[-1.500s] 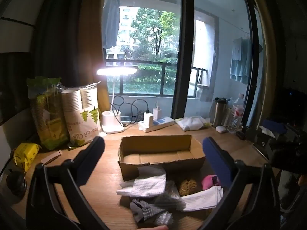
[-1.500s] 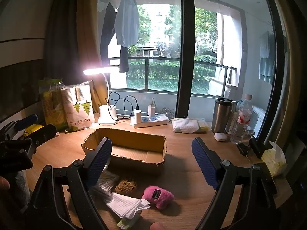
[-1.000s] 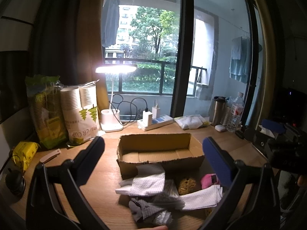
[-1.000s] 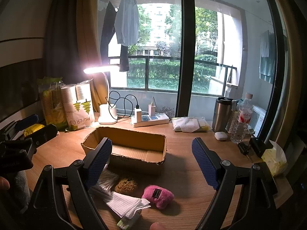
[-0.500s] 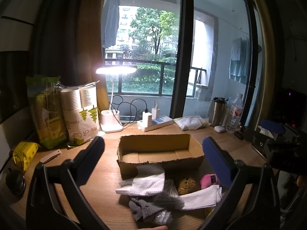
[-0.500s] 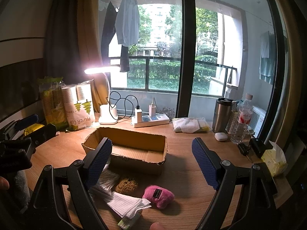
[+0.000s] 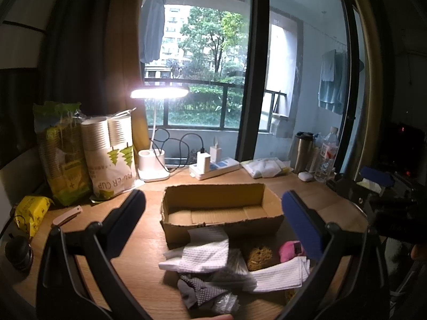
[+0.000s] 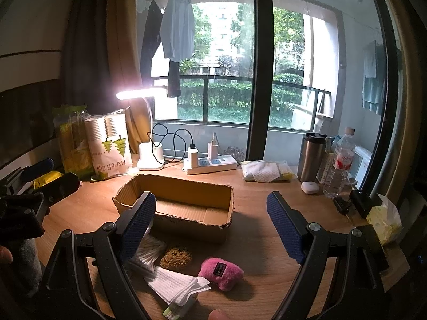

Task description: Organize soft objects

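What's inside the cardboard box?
The cardboard box looks empty: only its bare bottom flaps show. The near wall hides a strip of the floor. The cloths, sponge and pink toy lie outside, in front.

- Left gripper [image 7: 213, 218]: black angular arms, round pivot bolts, dark blue ribbed pads on both fingers [image 7: 299, 224].
- Right gripper [image 8: 210, 218]: same black frame, silver screws, blue ribbed pads.

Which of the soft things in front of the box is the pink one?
The pink plush toy, at the right end of the pile, beside the brown sponge and white folded cloth. The others are white, grey or brown.
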Action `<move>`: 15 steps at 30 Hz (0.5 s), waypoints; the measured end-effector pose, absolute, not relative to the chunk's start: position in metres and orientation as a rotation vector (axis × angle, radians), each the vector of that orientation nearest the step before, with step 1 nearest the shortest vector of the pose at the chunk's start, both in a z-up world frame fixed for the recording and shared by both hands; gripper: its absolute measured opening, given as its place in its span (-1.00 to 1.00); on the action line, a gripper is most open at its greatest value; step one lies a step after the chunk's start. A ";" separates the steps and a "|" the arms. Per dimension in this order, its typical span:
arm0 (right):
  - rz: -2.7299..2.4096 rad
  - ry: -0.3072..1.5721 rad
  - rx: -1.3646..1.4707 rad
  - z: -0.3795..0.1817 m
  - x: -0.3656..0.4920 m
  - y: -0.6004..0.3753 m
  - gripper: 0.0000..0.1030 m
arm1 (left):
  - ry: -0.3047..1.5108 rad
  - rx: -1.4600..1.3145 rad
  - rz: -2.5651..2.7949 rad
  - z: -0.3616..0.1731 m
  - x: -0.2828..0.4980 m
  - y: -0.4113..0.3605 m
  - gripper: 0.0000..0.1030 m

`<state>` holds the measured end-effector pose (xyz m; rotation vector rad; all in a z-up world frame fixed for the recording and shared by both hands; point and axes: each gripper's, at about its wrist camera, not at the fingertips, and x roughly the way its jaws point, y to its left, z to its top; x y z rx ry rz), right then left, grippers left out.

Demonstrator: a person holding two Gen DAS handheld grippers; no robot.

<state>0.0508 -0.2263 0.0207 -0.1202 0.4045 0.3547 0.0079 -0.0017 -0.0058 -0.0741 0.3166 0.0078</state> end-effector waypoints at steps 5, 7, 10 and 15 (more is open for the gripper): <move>0.348 0.423 -0.115 0.014 0.058 -0.229 0.70 | 0.354 -0.087 0.019 -0.015 0.018 0.000 0.99; 0.342 0.441 -0.112 0.009 0.062 -0.231 0.70 | 0.386 -0.084 0.026 -0.024 0.025 0.002 0.99; 0.334 0.477 -0.114 -0.004 0.070 -0.233 0.70 | 0.392 -0.107 0.026 -0.038 0.034 0.005 0.99; 0.322 0.542 -0.104 -0.028 0.085 -0.238 0.70 | 0.512 -0.095 0.038 -0.065 0.053 0.007 0.99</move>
